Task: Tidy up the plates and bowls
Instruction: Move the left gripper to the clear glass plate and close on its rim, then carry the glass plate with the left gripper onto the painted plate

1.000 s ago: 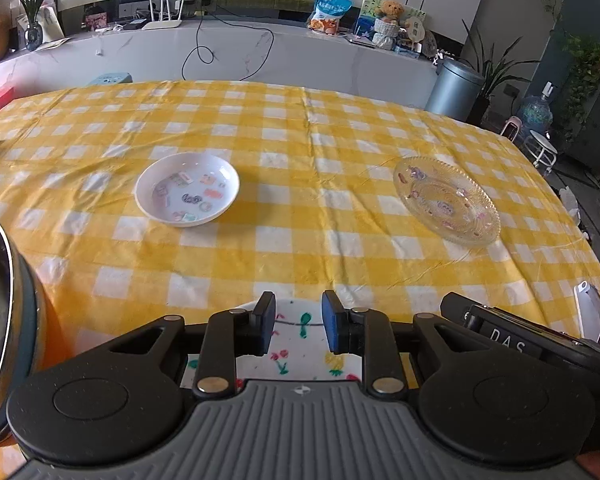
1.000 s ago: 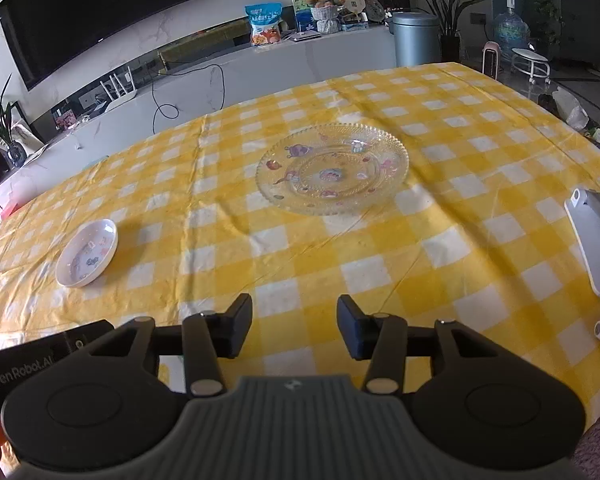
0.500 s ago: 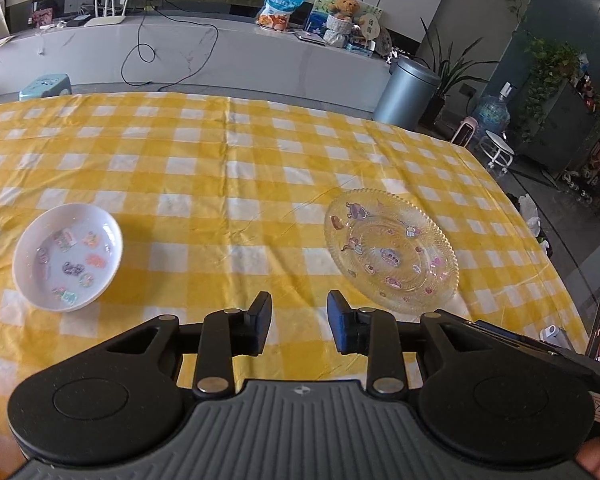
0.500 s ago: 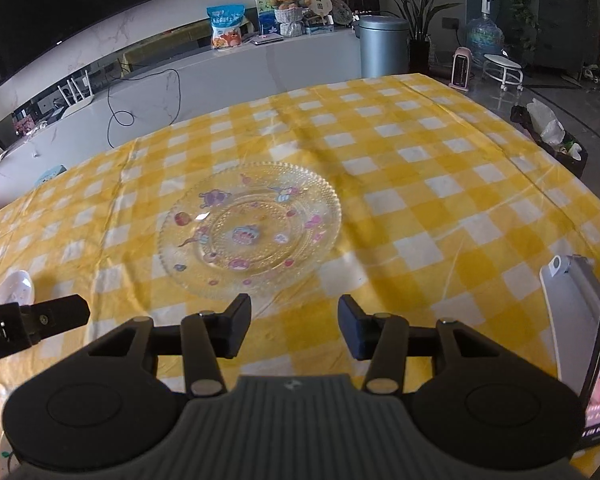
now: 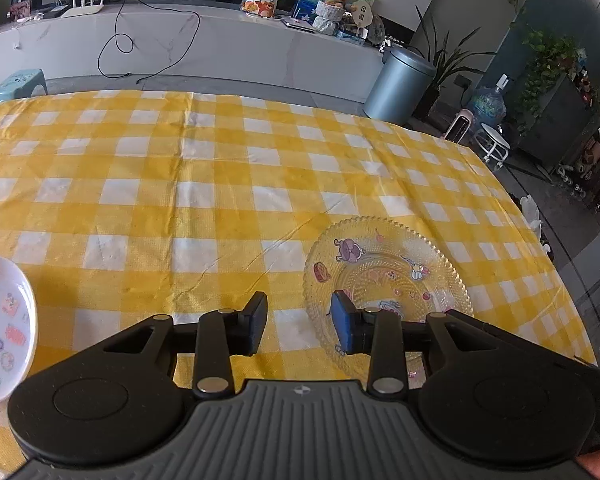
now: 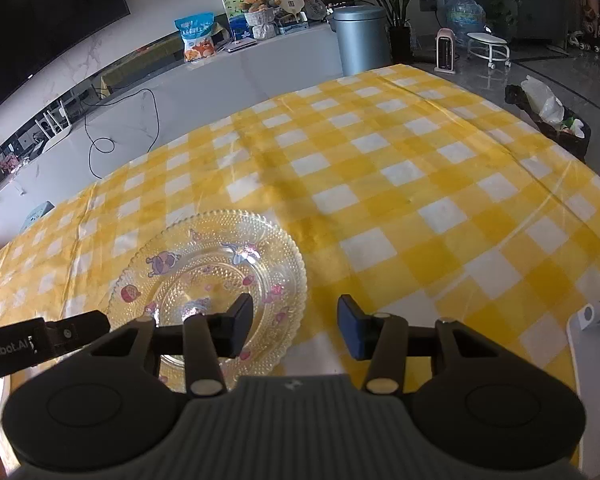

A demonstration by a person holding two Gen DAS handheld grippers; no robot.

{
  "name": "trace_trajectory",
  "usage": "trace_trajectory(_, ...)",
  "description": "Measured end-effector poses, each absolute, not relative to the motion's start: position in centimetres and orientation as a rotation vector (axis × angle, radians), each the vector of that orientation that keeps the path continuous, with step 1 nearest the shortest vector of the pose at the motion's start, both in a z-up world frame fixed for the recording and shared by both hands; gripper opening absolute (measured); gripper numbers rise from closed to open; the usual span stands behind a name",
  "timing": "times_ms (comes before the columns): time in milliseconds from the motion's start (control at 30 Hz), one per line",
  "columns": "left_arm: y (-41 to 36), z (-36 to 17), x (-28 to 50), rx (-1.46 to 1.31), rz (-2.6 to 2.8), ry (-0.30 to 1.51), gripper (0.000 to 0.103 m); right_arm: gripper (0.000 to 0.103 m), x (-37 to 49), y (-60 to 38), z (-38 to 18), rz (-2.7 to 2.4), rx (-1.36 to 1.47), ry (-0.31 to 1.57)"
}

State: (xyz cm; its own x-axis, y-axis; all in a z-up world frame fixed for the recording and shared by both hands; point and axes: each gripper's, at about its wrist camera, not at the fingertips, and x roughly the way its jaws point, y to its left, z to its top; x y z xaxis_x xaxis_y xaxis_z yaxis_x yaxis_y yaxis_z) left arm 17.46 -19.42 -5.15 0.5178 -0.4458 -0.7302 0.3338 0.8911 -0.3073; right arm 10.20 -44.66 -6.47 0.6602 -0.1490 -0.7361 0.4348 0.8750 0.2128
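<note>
both grippers' fingers [image 5: 256, 322] spread over the glass plate [image 6: 204, 280], gripping nothing.

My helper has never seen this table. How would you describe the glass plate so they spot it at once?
On the yellow-and-white checked tablecloth, look near the right-hand end. The glass plate lies flat there: clear, with a beaded scalloped rim and cartoon stickers, unlike the smaller opaque white dish further left.

tablecloth [image 5: 220, 184]: yellow-white check | glass plate [image 6: 204, 276]: clear, cartoon prints
</note>
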Motion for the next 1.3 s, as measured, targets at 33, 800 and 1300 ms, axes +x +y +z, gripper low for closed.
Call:
trace_trajectory(33,-19.4,-5.2,17.7,-0.143,-0.472,0.915,0.041,0.045,10.4,-44.7,-6.5,-0.336,0.399,0.783)
trace_trajectory(800,-21.0,-6.1,19.1,-0.129,-0.475,0.918,0.015,0.015,11.2,-45.1,-7.1,-0.357,0.452,0.745)
trace_trajectory(1300,-15.8,-5.5,18.6,-0.222,-0.442,1.043,0.012,0.009,8.8,-45.0,-7.4,-0.227,0.711,0.833)
